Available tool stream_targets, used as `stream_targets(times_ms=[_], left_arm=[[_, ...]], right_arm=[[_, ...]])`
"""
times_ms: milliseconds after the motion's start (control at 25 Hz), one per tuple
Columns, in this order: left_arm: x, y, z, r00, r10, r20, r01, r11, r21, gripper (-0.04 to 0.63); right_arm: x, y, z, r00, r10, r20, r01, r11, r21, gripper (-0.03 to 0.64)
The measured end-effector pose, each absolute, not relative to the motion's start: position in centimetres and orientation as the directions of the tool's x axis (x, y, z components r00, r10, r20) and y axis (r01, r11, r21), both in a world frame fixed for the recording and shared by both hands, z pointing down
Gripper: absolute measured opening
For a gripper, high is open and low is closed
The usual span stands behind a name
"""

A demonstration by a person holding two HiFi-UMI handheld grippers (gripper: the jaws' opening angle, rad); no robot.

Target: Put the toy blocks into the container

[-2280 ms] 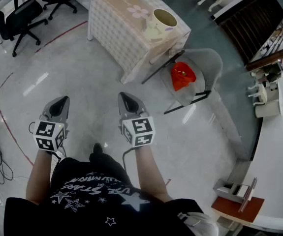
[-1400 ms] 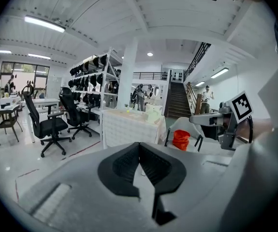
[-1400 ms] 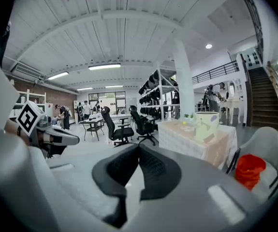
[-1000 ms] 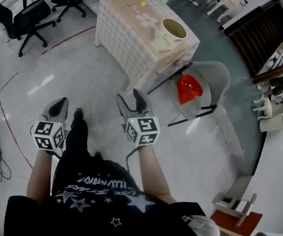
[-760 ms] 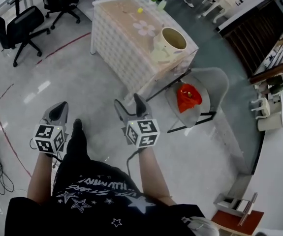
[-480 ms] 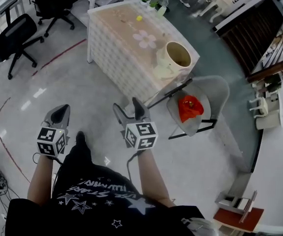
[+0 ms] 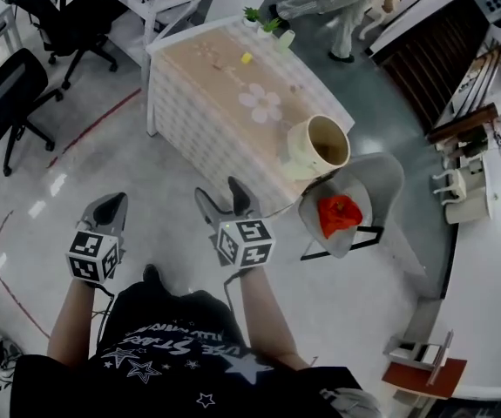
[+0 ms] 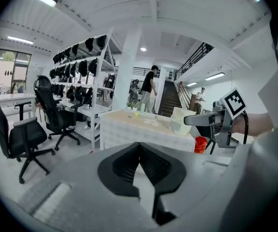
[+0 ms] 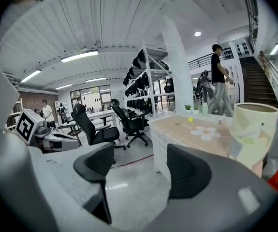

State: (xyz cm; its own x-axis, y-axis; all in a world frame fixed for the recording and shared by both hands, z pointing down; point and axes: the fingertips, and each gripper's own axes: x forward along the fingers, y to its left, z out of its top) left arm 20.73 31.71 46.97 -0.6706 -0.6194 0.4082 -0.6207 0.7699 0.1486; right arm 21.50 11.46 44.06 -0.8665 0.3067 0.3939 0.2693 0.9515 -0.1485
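A small yellow toy block (image 7: 247, 57) lies near the far end of a table (image 7: 211, 72) covered in beige cloth. A pale flower-shaped piece (image 7: 263, 105) lies mid-table. The cream bucket-like container (image 7: 321, 145) stands at the table's near right corner. My left gripper (image 7: 115, 202) hangs shut and empty over the floor, short of the table. My right gripper (image 7: 217, 190) is open; its jaws have just been opening with nothing between them. In the right gripper view the container (image 9: 253, 128) and the yellow block (image 9: 190, 120) lie ahead, beyond the gripper (image 9: 141, 166).
A grey chair (image 7: 381, 181) holding a red object (image 7: 338, 213) stands right of the table. Black office chairs (image 7: 6, 94) are at the left. A person (image 7: 346, 7) walks beyond the table. Small plants (image 7: 253, 14) and a bottle (image 7: 285, 37) sit at its far edge.
Both grippers have moved forward across the floor, so the table and container sit closer. The right gripper's jaws have spread wider. The left gripper's jaws stay together.
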Motion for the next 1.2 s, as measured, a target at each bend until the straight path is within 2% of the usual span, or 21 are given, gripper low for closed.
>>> stream_targets(times_ms=[520, 840, 1200], left_arm=[[11.2, 30.9, 48.4, -0.65, -0.63, 0.425, -0.627, 0.761, 0.168, 0.009], [2.4, 28.6, 47.7, -0.678, -0.603, 0.421, -0.618, 0.777, 0.119, 0.009], [-8.0, 25.3, 48.3, -0.696, -0.561, 0.448, -0.574, 0.81, 0.124, 0.009]], right_arm=[[12.6, 9.8, 45.5, -0.871, 0.276, 0.407, 0.234, 0.961, -0.15, 0.337], [1.7, 6.5, 45.5, -0.875, 0.304, 0.377, 0.264, 0.952, -0.153, 0.337], [-10.4, 2.7, 47.2, -0.846, 0.338, 0.413, 0.297, 0.941, -0.161, 0.337]])
